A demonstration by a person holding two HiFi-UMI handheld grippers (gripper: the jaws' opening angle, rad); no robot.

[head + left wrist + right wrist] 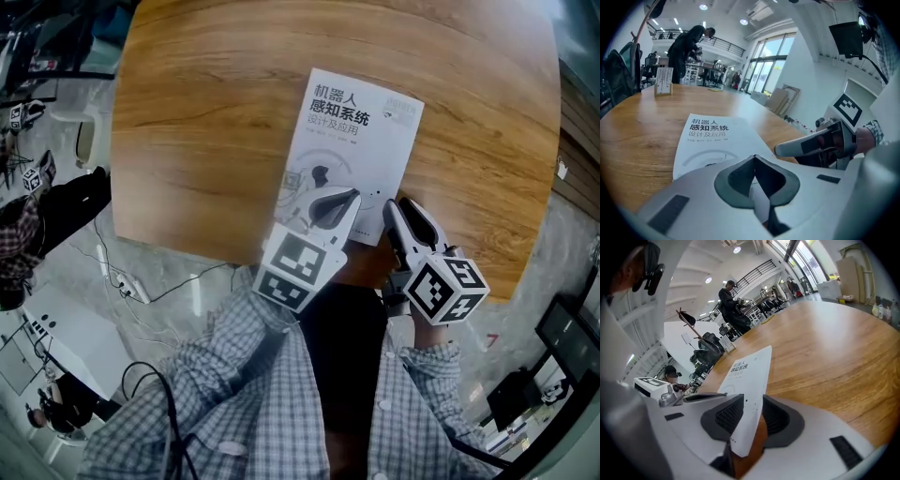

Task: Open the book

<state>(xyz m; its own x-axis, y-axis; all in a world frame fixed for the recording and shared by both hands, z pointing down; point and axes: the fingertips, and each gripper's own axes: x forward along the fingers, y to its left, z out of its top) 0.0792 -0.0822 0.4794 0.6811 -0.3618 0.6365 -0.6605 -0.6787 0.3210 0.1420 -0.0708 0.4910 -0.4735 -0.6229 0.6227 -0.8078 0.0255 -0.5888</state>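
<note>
While closed, the book [352, 141] shows a white cover.

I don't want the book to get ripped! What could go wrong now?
The book's near corner sits between the right gripper's jaws; a hard pull might crease or tear the cover. The shut left gripper is over the book; without pressing down, the whole book may lift. The book lies near the table's edge and could slide off.

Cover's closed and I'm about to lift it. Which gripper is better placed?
Right. The right gripper has open jaws straddling the near right corner of the book; the left gripper is shut, tip over the book's middle.
</note>
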